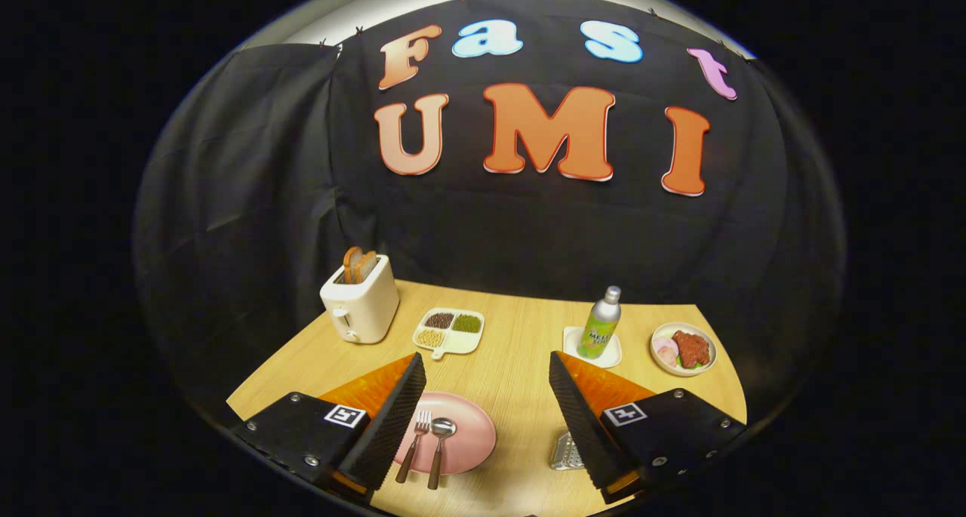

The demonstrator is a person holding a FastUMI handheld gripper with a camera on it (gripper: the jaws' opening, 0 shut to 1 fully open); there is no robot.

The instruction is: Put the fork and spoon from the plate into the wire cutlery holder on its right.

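Fork [415, 445] and spoon [439, 450] lying side by side on the pink plate [472, 430], heads pointing toward the far side of the table, brown handles reaching back over the plate's near rim. Fork on the left, spoon on the right, close together but whether touching cannot be told. Plate sitting on the wooden table [513, 381], its left part hidden behind the left finger.

Tongs [487, 366] spread wide apart, gripping nothing. Left finger [392, 419] overlapping the plate's left edge, just beside the fork; right finger [577, 419] well to the right of the plate. Fork and spoon lying between the two fingers, nearer the left one.

Wire cutlery holder [566, 450] to the right of the plate, mostly hidden behind the right finger, only a bit of metal mesh showing.

Beyond the plate, toward the back of the table: a white divided dish [449, 330] with dark, green and pale fillings in its compartments. Left of that dish and further left of the plate, a cream toaster [361, 300] with two slices of toast [359, 264] standing in its slots. Beyond and to the right of the plate, a green and silver bottle [600, 324] standing upright on a white coaster [570, 342]. Further right again, a small bowl [655, 336] holding reddish and pink food with a touch of green.
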